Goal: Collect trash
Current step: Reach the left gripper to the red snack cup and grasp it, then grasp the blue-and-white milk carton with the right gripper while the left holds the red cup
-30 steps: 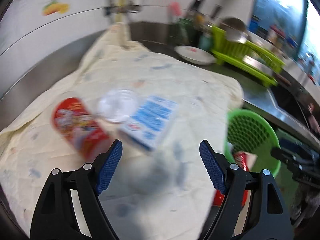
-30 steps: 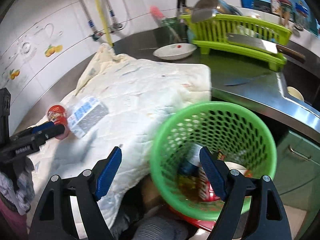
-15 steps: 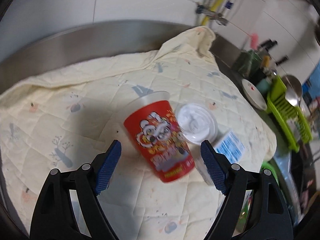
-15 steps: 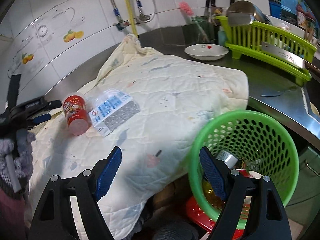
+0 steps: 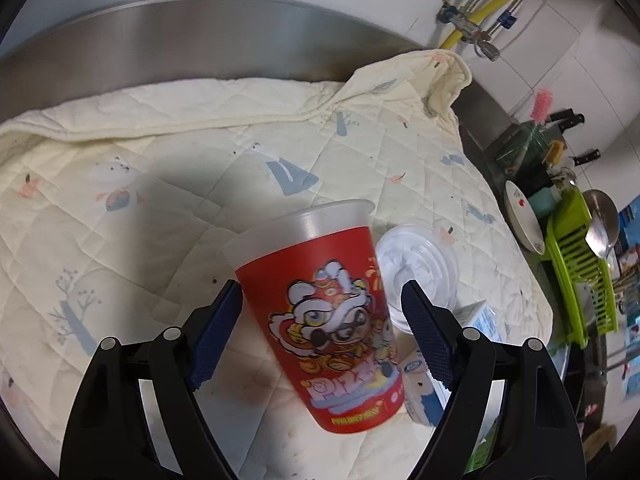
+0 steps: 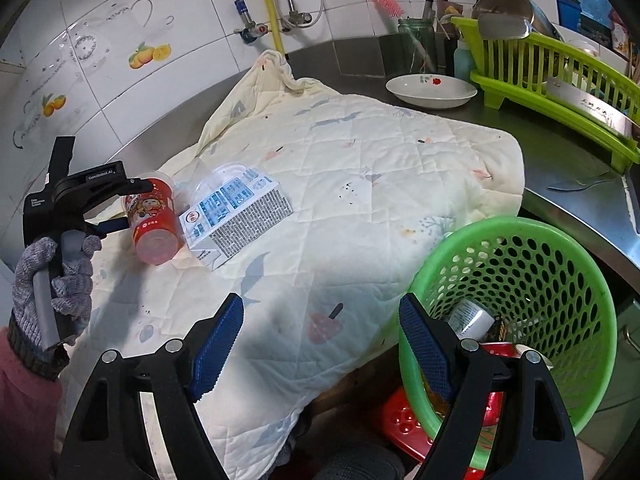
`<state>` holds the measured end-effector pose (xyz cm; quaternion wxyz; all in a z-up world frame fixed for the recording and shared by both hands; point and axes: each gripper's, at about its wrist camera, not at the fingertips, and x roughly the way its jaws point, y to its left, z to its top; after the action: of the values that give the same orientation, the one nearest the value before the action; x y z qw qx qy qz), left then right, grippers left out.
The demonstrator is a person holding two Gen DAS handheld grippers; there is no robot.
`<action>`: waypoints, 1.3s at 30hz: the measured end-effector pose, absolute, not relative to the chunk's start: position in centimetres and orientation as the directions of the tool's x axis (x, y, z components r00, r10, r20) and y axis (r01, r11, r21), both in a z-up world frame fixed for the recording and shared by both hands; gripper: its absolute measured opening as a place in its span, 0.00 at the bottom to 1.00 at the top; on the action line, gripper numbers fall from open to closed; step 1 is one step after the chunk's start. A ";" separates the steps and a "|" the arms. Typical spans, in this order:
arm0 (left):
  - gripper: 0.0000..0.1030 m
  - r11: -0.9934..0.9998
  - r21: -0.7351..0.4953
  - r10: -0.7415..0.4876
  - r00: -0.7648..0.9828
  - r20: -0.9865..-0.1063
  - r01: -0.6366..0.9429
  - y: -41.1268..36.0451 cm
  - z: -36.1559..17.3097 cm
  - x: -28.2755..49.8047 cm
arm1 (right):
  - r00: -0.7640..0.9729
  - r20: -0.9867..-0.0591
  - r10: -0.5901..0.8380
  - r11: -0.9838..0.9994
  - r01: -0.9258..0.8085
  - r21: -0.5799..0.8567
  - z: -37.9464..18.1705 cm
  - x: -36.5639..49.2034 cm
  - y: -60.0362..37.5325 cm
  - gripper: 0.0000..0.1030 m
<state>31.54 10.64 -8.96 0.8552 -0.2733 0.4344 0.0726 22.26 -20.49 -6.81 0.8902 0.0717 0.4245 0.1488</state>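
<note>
A red printed cup [image 5: 332, 320] lies on its side on the cream quilt [image 5: 160, 160], rim pointing away. My left gripper [image 5: 320, 285] is open with the cup between its blue pads; the left pad is at the cup's wall, the right pad stands clear. Beside the cup lie a clear plastic lid [image 5: 416, 268] and a blue and white carton [image 5: 476, 328]. In the right wrist view the cup [image 6: 154, 220], the carton [image 6: 236, 216] and the left gripper [image 6: 132, 206] sit at the left. My right gripper [image 6: 320, 312] hangs open and empty over the quilt's near edge, beside the green basket [image 6: 560, 248], which holds trash.
A gloved hand [image 6: 52, 280] holds the left gripper. On the steel counter [image 6: 568, 184] behind stand a white bowl [image 6: 432, 88] and a green dish rack [image 6: 560, 72] with a cleaver [image 6: 584, 108]. A red stool [image 6: 400, 420] is under the basket.
The left gripper swung left, rolled and came down over the red cup, which now lies between its jaws. The right gripper shifted left, so the basket sits further right in its view.
</note>
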 end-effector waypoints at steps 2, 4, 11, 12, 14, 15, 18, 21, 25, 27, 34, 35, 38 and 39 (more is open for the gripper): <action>0.78 0.834 -0.410 -0.117 0.609 -0.784 -0.368 10.7 -9.3 31.9 | 0.591 -0.738 0.327 0.945 -0.209 0.251 -6.9 22.6 -20.2 0.75; 0.78 0.828 -0.418 -0.124 0.604 -0.787 -0.375 10.9 -9.7 32.1 | 0.587 -0.739 0.331 0.944 -0.213 0.253 -7.0 22.9 -19.9 0.75; 0.77 0.807 -0.459 -0.166 0.604 -0.780 -0.372 11.5 -10.7 32.3 | 0.573 -0.745 0.341 0.940 -0.225 0.258 -6.9 23.6 -18.9 0.75; 0.77 0.806 -0.464 -0.170 0.609 -0.775 -0.366 11.5 -10.6 32.1 | 0.571 -0.746 0.342 0.940 -0.225 0.258 -6.9 23.7 -18.8 0.75; 0.76 0.813 -0.460 -0.164 0.618 -0.769 -0.357 11.7 -10.3 31.7 | 0.567 -0.749 0.343 0.939 -0.226 0.259 -7.0 23.9 -18.4 0.75; 0.76 0.813 -0.461 -0.164 0.620 -0.767 -0.355 11.8 -10.2 31.5 | 0.565 -0.750 0.344 0.939 -0.226 0.260 -7.0 24.0 -18.2 0.75; 0.75 0.809 -0.476 -0.176 0.630 -0.756 -0.345 12.3 -9.8 30.7 | 0.552 -0.756 0.353 0.935 -0.223 0.274 -7.1 24.5 -17.6 0.75; 0.75 0.819 -0.470 -0.175 0.637 -0.751 -0.329 12.8 -9.1 29.7 | 0.537 -0.759 0.370 0.929 -0.222 0.296 -7.0 25.3 -16.5 0.75; 0.74 0.834 -0.463 -0.178 0.649 -0.740 -0.299 13.4 -8.1 28.5 | 0.514 -0.760 0.398 0.917 -0.210 0.338 -6.6 26.9 -14.7 0.75; 0.74 0.842 -0.459 -0.180 0.654 -0.735 -0.284 13.7 -7.7 27.9 | 0.503 -0.763 0.406 0.913 -0.194 0.358 -6.4 27.8 -13.8 0.75; 0.73 0.857 -0.446 -0.195 0.641 -0.742 -0.256 14.8 -7.6 26.7 | 0.459 -0.781 0.424 0.896 -0.086 0.436 -6.5 31.7 -10.7 0.75; 0.73 0.856 -0.452 -0.203 0.640 -0.742 -0.252 15.0 -7.7 26.6 | 0.460 -0.785 0.416 0.898 -0.072 0.434 -6.6 32.1 -10.4 0.75; 0.73 0.850 -0.468 -0.219 0.646 -0.732 -0.242 15.7 -7.8 26.0 | 0.457 -0.804 0.380 0.910 -0.032 0.413 -6.7 33.5 -9.1 0.75; 0.73 0.848 -0.472 -0.224 0.647 -0.729 -0.239 16.0 -7.7 25.9 | 0.456 -0.809 0.371 0.912 -0.017 0.409 -6.8 34.0 -8.8 0.75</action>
<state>25.86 15.95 -7.74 0.8648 -0.2752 0.4200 0.0043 33.95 -8.79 -6.81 0.8353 0.1744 0.5083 0.1160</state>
